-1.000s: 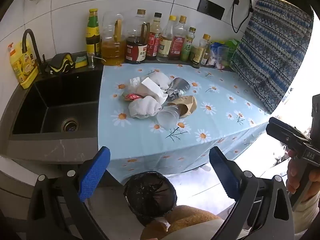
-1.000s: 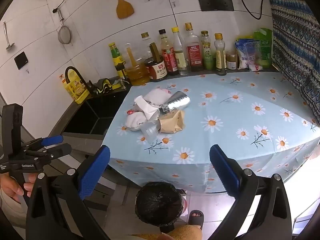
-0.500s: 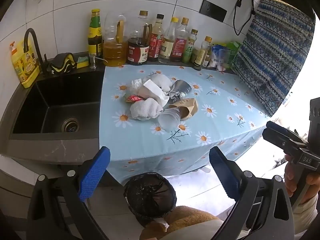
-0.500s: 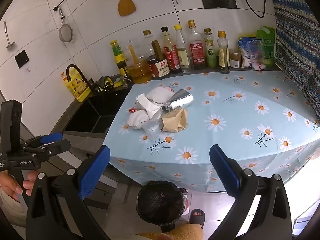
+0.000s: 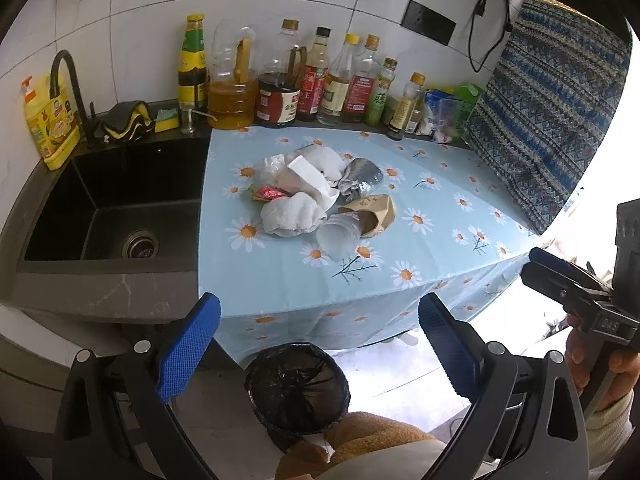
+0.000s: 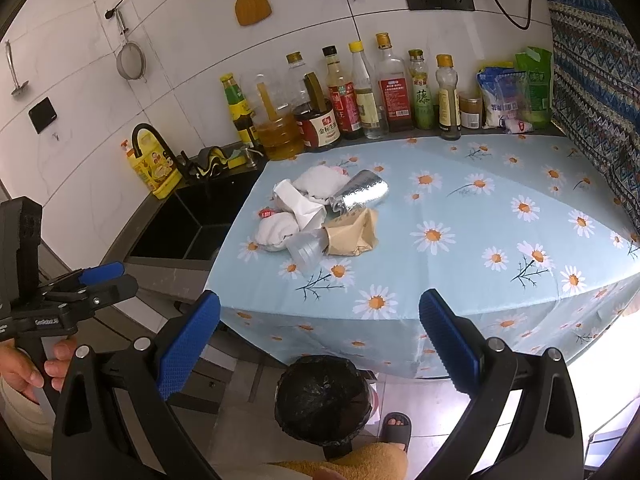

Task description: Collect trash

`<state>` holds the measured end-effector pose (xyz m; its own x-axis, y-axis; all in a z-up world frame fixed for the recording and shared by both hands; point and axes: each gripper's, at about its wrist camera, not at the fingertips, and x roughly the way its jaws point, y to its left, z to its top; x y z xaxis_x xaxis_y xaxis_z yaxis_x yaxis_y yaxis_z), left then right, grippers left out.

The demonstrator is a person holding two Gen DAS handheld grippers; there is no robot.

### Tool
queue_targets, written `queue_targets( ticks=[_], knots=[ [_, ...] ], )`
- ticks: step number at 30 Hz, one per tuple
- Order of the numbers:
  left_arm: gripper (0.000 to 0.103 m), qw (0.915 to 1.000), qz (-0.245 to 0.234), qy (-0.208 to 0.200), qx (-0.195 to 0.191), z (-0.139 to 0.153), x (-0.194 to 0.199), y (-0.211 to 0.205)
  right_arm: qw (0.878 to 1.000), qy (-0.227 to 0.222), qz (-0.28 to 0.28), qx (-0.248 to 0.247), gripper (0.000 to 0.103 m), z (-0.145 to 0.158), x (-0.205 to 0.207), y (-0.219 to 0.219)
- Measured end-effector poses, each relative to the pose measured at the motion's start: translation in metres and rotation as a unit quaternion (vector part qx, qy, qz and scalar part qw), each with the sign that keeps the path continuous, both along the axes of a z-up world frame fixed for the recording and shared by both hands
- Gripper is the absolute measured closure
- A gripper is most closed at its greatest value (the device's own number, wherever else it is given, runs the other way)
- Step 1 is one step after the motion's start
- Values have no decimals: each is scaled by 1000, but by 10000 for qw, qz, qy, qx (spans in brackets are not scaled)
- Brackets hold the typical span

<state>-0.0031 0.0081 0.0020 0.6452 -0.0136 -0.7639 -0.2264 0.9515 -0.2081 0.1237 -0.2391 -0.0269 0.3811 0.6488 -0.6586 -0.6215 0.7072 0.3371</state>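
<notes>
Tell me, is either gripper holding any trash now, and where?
No. Left gripper and right gripper are both open and empty; the trash pile lies untouched on the counter.

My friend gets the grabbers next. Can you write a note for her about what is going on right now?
Left tool: open, holding nothing, back from the counter.
Right tool: open, holding nothing too.
Trash pile: tissues, clear plastic cup, brown paper bag, foil wrapper, all on the daisy tablecloth near the sink.
Bin: black-lined, on the floor below the counter's edge.
Done: nothing picked up.
Left: move every piece into the bin.
</notes>
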Motion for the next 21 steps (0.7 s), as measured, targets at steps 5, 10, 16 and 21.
queue_targets(
  ticks=[5,10,16,21],
  knots=[
    [7,10000,-37,-16,12,0,-2,-1,10000,8,-8,-31,4,1,-1,1],
    [7,10000,-64,0,10,-1,-2,0,10000,8,10,-40,4,2,-2,3],
    [7,10000,-76,-5,-18,-2,-2,2,10000,40,25,-47,4,2,-3,7],
    [7,10000,-75,1,-27,-4,-2,2,10000,79,7,-18,4,1,-1,8]
  ],
)
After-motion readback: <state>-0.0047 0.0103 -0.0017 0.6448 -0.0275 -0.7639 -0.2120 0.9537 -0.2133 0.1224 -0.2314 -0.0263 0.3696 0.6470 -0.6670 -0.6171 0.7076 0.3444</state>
